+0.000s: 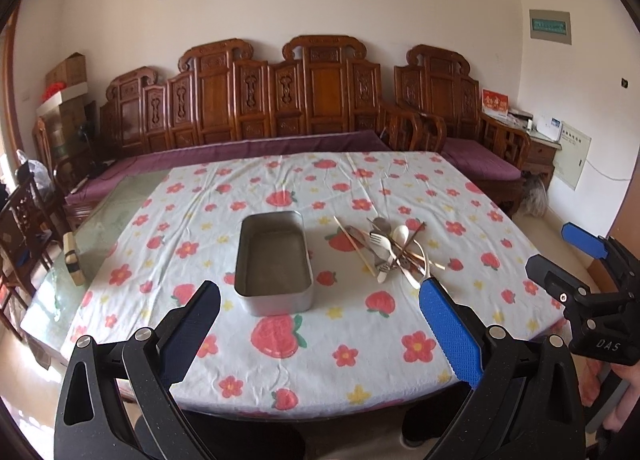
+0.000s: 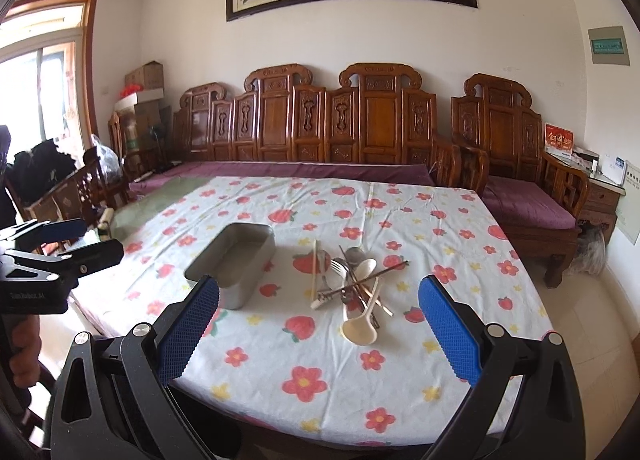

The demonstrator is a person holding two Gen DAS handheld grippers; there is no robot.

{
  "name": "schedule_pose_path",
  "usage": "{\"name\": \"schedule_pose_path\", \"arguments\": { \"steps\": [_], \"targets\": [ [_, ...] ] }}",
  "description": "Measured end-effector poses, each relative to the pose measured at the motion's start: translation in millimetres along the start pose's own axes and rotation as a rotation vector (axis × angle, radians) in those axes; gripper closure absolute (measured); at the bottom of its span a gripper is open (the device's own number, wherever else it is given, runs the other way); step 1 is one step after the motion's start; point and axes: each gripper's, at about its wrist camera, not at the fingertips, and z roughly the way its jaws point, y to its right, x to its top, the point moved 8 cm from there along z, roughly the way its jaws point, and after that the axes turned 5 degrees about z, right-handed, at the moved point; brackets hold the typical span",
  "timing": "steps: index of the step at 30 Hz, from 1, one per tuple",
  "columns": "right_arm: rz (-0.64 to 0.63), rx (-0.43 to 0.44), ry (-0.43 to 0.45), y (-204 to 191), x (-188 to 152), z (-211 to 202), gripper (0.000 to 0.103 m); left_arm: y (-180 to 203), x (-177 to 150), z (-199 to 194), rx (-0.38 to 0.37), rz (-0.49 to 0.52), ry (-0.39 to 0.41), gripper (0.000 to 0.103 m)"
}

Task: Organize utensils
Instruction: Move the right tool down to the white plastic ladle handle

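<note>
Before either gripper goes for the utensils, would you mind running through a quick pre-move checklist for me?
1. Left gripper open and holding nothing: ok.
2. Right gripper open and holding nothing: ok.
3. Metal tin upright with nothing visible inside: ok.
4. Utensil pile within view, right of the tin: ok.
5. Utensils separated for a clean single pick: not ok; chopsticks, forks and spoons cross each other.
6. Cream spoon on the near edge of the pile, reachable first: ok.

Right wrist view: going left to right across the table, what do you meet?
Left gripper at the edge → metal tin → lone chopstick → pile of utensils on the floral tablecloth.
</note>
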Motion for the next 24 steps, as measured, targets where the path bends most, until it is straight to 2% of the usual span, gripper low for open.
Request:
{"name": "schedule_pose_path", "arguments": {
  "steps": [4, 11, 15, 21, 24],
  "targets": [
    [-0.004, -0.004, -0.041, 14, -7, 22, 0.009, 7, -1, 20, -0.006, 0.047, -0.045, 0.006],
    [-0.033, 0.011, -0.182, 37, -27, 84, 0.023, 17, 0, 61, -0.043, 0.093, -0.119, 0.006],
    [-0.047, 0.028, -0.273, 51, -43, 124, 0.034, 25, -1, 89, -0.083, 0.109, -0.161, 0.006],
    [0.017, 0.07, -0.392, 72, -61, 181, 0.059, 32, -2, 122, -0.142, 0.098, -0.201, 0.006],
    [0.038, 0.079, -0.441, 79, -73, 209, 0.065, 33, -2, 137, -0.158, 0.088, -0.21, 0.006]
  ]
}}
